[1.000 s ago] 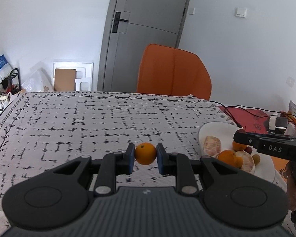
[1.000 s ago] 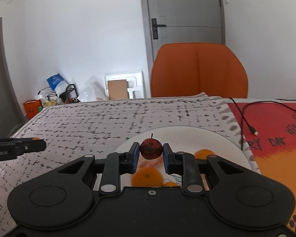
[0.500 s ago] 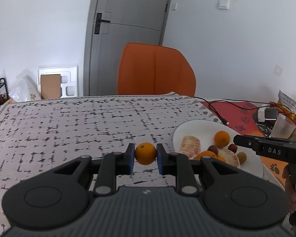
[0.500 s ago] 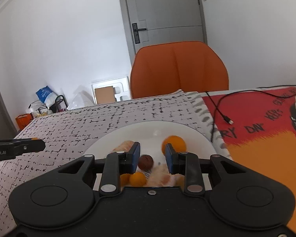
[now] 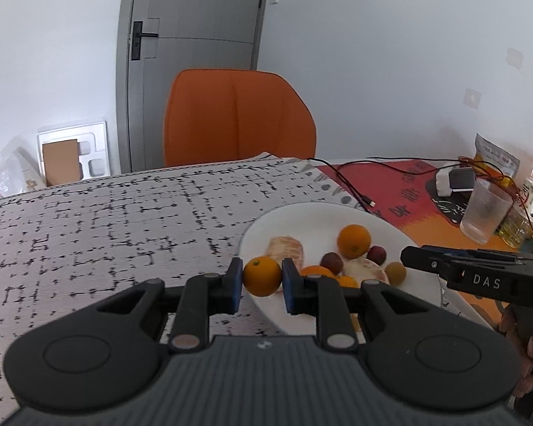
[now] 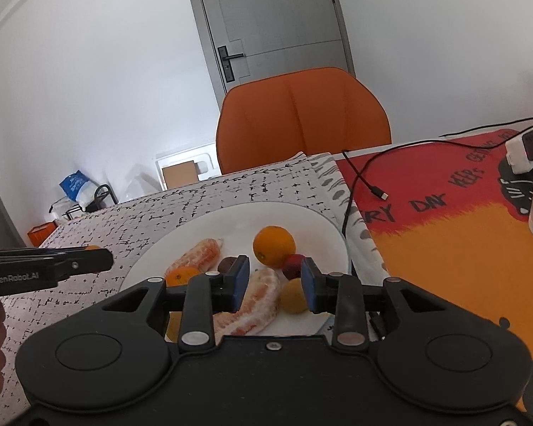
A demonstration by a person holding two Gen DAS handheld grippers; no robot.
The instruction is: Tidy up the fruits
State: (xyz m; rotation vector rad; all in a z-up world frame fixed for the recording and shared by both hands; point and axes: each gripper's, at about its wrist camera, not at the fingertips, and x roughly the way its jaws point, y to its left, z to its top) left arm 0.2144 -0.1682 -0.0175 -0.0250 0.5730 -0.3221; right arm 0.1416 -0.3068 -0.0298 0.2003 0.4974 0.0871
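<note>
**Left clamps orange at plate edge; right open over plate**

Left gripper (image 5: 262, 277): fingers closed on a small orange (image 5: 262, 276), held above the near-left rim of the white plate (image 5: 302, 218).

Right gripper (image 6: 274, 282): fingers spread wide, nothing between them, hovering over the plate (image 6: 209, 229).

On plate: a whole orange (image 6: 274, 246), two peeled citrus pieces (image 6: 255, 300), dark red fruits (image 5: 331, 261), a yellow fruit (image 6: 292, 296). Plate sits on the patterned tablecloth (image 5: 106, 220).
</note>
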